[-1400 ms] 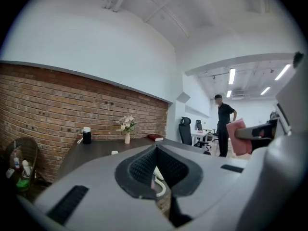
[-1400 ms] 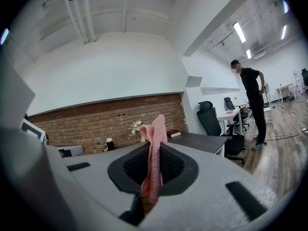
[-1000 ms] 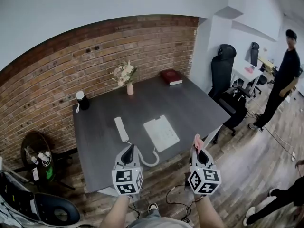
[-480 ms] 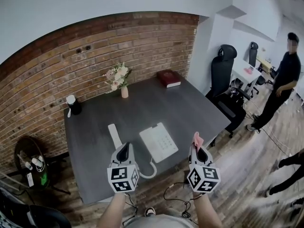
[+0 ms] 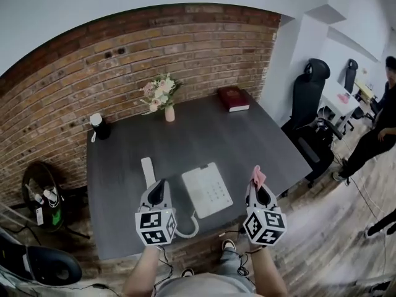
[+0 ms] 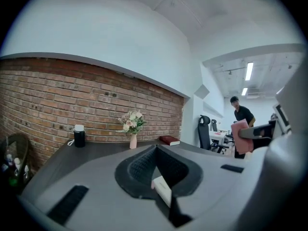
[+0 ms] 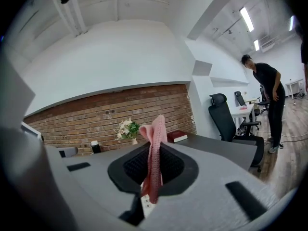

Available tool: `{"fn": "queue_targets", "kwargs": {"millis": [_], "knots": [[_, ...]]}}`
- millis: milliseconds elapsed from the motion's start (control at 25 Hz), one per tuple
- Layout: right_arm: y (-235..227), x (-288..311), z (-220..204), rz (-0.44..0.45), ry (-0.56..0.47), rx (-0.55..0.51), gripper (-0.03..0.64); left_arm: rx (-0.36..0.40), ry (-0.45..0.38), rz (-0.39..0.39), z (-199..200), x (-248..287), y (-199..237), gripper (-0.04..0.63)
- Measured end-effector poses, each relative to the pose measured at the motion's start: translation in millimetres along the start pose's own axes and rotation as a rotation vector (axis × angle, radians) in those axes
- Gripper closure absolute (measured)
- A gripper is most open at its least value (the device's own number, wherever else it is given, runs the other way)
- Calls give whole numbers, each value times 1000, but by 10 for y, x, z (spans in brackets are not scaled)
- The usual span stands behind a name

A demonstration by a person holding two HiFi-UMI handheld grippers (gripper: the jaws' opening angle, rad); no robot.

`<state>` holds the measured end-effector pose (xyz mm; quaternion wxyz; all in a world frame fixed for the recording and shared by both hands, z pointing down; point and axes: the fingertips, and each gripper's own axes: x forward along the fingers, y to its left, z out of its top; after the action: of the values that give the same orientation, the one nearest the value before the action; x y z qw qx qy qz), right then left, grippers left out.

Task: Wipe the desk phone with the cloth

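The white desk phone [image 5: 208, 189] sits near the front of the dark desk [image 5: 247, 141]. Its handset [image 5: 147, 171] lies off the base to the left, and the coiled cord [image 5: 187, 229] loops at the front edge. My left gripper [image 5: 159, 185] [image 6: 156, 150] hovers above the front edge, between handset and base; it is shut with nothing in it. My right gripper [image 5: 256, 186] [image 7: 153, 150] hangs just right of the phone, shut on a pink cloth [image 5: 258, 176] [image 7: 155, 158] that sticks up from its jaws. The cloth [image 6: 239, 136] also shows at the right of the left gripper view.
At the back of the desk stand a vase of flowers [image 5: 168, 107], a red book [image 5: 234, 98] and a black cup with a white lid [image 5: 99, 127]. A black office chair [image 5: 312, 104] and a person [image 5: 383, 116] are to the right. A brick wall is behind.
The head view has shifted, so the desk sits a little further right. Both grippers keep nearly the same pose over the front edge. The cloth stays gripped. The person has moved to the right edge.
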<state>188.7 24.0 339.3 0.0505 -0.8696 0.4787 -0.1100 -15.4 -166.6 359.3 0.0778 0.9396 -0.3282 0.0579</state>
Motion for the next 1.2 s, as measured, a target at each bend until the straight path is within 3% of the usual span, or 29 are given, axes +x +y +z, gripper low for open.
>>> {"fn": "queue_targets", "kwargs": {"millis": [400,760,960,1200], "knots": [[-322,928,348,218,39,-46,597,-39,-22,228,141,425,-154,600],[-362,1559,360,436,104,-92,597,-82,-30,453,82,447,-271,600],[-136,1770,287,555,140,-106,597,-82,-10,546,22,333,-236,600],[-9,1828,120,592,173,-132,597,-81,17,596,-93,235,-94,600]]}}
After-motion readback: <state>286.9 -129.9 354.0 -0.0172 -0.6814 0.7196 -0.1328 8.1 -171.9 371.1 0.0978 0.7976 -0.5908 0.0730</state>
